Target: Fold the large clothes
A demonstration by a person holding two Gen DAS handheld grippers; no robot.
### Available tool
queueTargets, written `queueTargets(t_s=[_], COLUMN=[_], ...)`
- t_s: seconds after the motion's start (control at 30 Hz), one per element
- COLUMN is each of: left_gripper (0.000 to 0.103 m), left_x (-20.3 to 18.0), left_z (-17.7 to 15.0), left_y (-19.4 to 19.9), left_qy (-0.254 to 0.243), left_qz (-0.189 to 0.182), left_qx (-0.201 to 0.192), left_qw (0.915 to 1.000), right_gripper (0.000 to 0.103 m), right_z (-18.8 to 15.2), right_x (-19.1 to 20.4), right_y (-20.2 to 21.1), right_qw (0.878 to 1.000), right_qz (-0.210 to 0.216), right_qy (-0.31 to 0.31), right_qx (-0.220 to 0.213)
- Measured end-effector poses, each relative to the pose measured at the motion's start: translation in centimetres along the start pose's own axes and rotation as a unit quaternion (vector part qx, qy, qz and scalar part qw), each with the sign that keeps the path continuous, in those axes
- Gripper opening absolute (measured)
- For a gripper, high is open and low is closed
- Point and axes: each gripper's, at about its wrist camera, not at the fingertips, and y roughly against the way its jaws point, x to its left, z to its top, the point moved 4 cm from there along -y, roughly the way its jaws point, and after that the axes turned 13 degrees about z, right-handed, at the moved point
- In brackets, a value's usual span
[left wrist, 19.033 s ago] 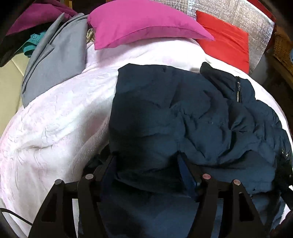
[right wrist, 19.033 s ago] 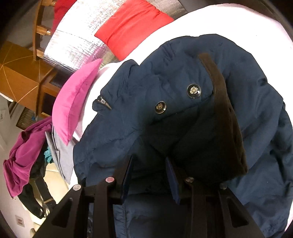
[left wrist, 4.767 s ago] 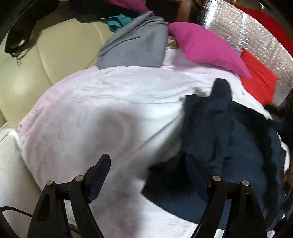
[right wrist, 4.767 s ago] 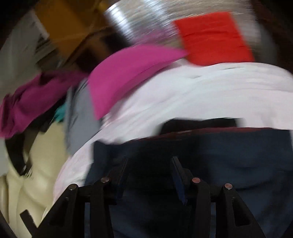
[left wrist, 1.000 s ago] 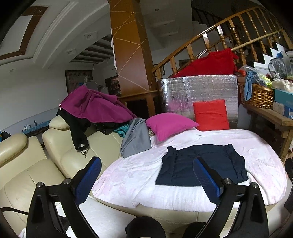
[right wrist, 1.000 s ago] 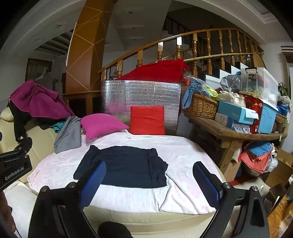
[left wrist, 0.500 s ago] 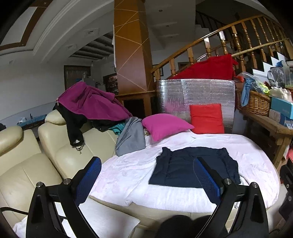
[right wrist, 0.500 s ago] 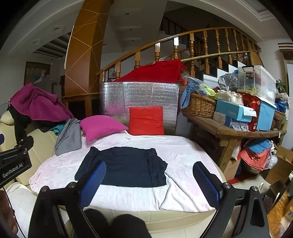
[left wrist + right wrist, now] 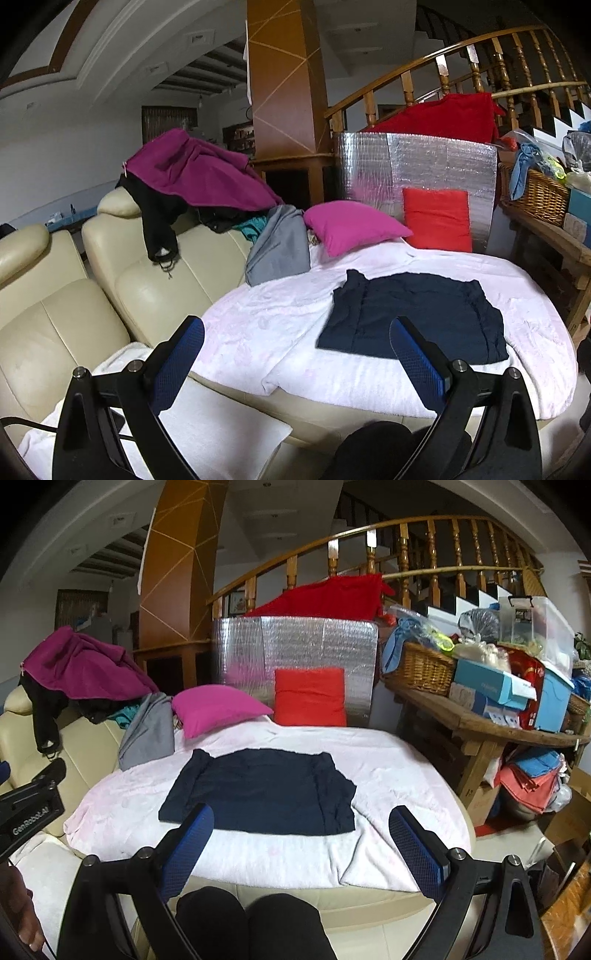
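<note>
A dark navy jacket (image 9: 413, 317) lies folded into a flat rectangle on the white-pink blanket (image 9: 266, 325) that covers the round ottoman; it also shows in the right wrist view (image 9: 262, 794). My left gripper (image 9: 295, 350) is open and empty, held well back from the ottoman. My right gripper (image 9: 301, 840) is open and empty, also held back, with the jacket far ahead between its fingers. Part of the left gripper's body (image 9: 29, 812) shows at the left edge of the right wrist view.
A pink pillow (image 9: 218, 709), a red pillow (image 9: 310, 698) and a grey garment (image 9: 151, 731) lie at the far side. A cream sofa (image 9: 74, 295) with purple clothing (image 9: 199, 177) stands left. A cluttered wooden bench (image 9: 480, 716) stands right. The person's knees (image 9: 251, 923) are below.
Both grippers have let go of the jacket and drawn far back from the ottoman. In the last second the views shift only slightly; the jacket lies still.
</note>
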Motion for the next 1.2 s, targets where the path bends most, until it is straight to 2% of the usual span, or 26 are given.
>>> queueTargets(t_s=[0.3,0.7,1.2], left_gripper=[0.1,0.1,0.1], left_x=[0.0,0.7,0.7], left_z=[-0.9,-0.7,-0.8], left_y=[-1.0,-2.9,-2.6], left_qy=[-0.008,-0.002,-0.002], left_qz=[-0.021,-0.028,-0.035], left_qx=[0.01,0.017,0.014], left_qw=[0.9997,0.9995,0.9993], right_gripper=[0.097,0.098,0.097], right_z=[-0.3,-0.4,-0.6], right_x=[0.1,1.9,2.1], right_y=[-1.3,-3.9,-4.4], right_qw=[1.0,0.999,0.999], right_qz=[-0.005,-0.004,-0.004], right_qy=[-0.003,0.001,0.003], right_qx=[0.013,0.034,0.04])
